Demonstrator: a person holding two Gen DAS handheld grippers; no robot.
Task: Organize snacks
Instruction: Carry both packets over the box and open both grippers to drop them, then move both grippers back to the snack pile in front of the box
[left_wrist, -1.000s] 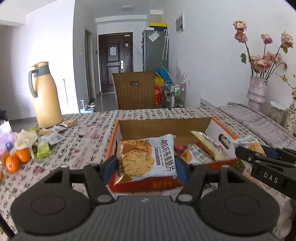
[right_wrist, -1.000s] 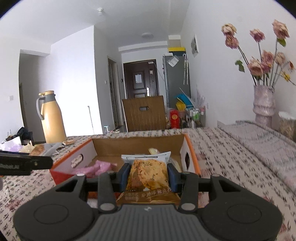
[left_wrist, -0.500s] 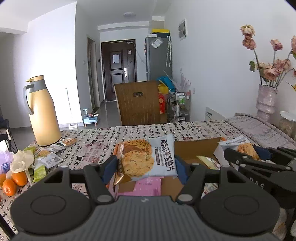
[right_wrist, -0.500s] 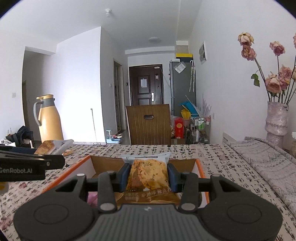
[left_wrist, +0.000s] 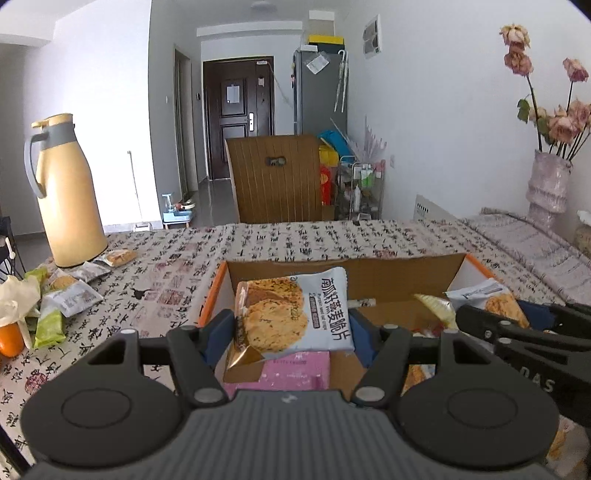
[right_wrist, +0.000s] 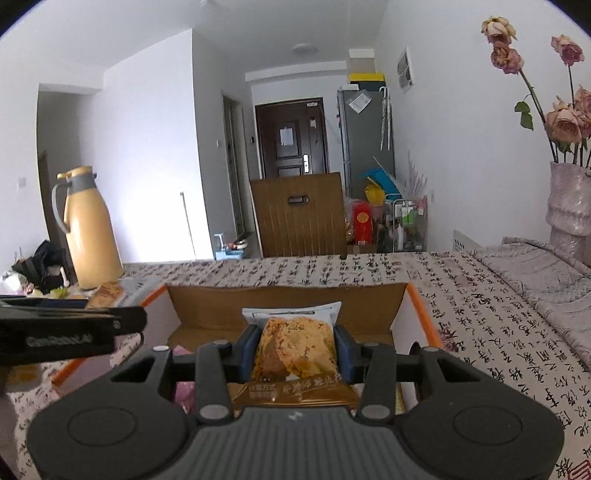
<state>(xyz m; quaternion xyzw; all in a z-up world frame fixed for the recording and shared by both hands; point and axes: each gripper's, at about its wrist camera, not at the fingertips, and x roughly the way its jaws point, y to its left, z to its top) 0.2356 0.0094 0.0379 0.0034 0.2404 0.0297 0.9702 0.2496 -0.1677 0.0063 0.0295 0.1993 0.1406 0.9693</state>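
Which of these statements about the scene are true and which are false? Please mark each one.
1. The left gripper holds a white and blue oat crisp packet. True.
2. The right gripper is empty. False: it is shut on a gold-edged biscuit packet.
3. The cardboard box with orange edges stands open on the patterned tablecloth. True.
4. The yellow thermos jug lies on its side. False: it stands upright beside the loose snack packets.
5. A pink packet is inside the box. True.
6. The vase holds no flowers. False: dried roses stand in it.
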